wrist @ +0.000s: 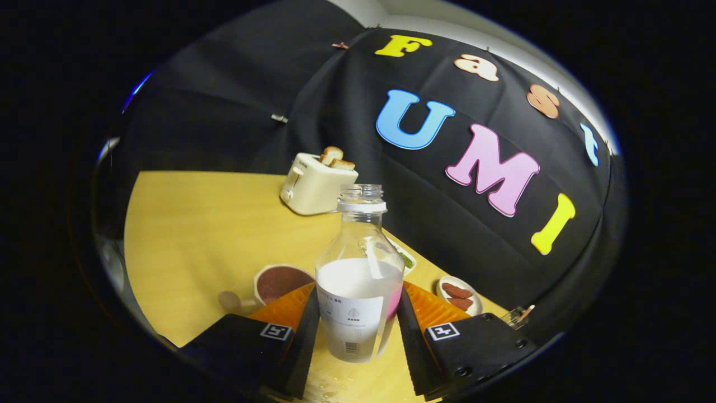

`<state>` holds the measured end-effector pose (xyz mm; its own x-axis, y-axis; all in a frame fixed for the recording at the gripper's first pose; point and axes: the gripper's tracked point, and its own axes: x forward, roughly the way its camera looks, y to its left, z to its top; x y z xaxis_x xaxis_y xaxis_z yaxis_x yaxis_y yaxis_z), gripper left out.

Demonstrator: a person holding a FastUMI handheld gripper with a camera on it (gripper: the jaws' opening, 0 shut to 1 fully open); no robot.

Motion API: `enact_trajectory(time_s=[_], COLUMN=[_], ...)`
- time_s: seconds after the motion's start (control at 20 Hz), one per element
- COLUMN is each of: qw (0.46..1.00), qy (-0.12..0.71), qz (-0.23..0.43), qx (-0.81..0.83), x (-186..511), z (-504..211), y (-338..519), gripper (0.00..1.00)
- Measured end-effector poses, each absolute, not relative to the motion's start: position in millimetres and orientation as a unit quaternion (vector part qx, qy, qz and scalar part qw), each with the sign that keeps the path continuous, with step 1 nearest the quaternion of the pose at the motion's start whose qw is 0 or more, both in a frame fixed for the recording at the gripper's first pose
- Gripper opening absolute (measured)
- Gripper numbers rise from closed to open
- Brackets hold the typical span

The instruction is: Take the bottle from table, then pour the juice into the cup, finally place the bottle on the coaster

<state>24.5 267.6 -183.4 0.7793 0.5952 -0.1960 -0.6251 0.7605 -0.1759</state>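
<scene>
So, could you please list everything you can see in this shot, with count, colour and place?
bottle: one, clear, uncapped, part full of white liquid, between the fingers
toaster: one, cream, two bread slices in it, far on the table beyond the bottle
cup: one, dark inside, beside the bottle, behind one finger
small dish: one, white, holding reddish-brown pieces, on the bottle's other side
plate: one, white, something green on it, behind the bottle
table: one, yellow wood
gripper: one, both fingers pressing the bottle's sides
</scene>
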Motion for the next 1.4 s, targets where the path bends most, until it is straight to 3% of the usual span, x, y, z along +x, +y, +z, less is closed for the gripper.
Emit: enact_trajectory(time_s=[0.25,0.5,0.8,1.4], qw=[0.944,0.959,0.971,0.976], qy=[0.055,0.034,0.050,0.072], qz=[0.323,0.280,0.226,0.194], qx=[-0.020,0.030,0.064,0.070], x=[36.3,85.2,147.7,212.8], z=[-153.8,-137.7,-170.5,-248.7], y=[259.1,234.3,225.9,238.4], gripper=[0.73,0.73,0.74,0.74])
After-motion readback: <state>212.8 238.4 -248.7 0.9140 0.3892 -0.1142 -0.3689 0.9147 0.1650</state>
